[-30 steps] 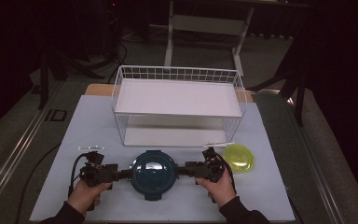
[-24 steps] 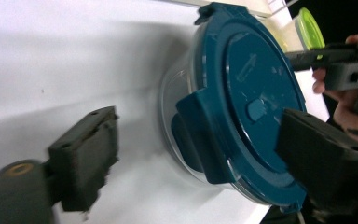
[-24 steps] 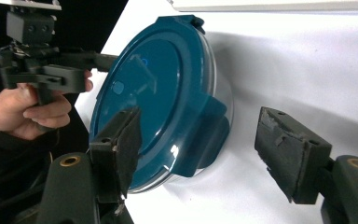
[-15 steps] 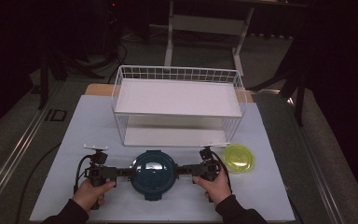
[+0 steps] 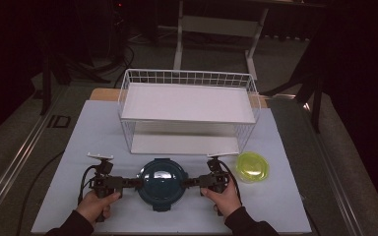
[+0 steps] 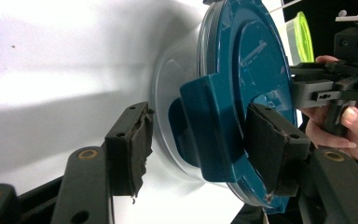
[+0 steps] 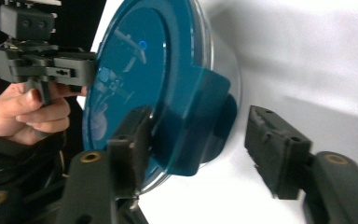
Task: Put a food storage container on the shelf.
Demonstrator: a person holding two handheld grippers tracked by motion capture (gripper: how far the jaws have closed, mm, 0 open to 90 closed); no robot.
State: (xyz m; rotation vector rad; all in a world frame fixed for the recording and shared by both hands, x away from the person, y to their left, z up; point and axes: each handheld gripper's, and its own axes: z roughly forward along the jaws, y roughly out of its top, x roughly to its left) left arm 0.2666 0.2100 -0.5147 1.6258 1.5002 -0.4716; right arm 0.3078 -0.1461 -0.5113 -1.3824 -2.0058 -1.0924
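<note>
Sitting on the white bench [image 5: 78, 147] before a white wire rack [image 5: 189, 110], a round clear container with a glossy teal clip lid [image 5: 161, 181] lies between two hand-held grippers. Left hand-held gripper [image 5: 130, 182] and right hand-held gripper [image 5: 191, 181] have been closing, each straddling a lid latch, pads not yet pressing. A lime-green lid [image 5: 252, 166] lies nearby.

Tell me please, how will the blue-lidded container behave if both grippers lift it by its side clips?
The blue-lidded container looks like rigid plastic, so probably stiff and light. Its clear wall seems smooth, perhaps slippery. With the left gripper and right gripper around opposite clips, it should lift level, though clips might unlatch.
</note>
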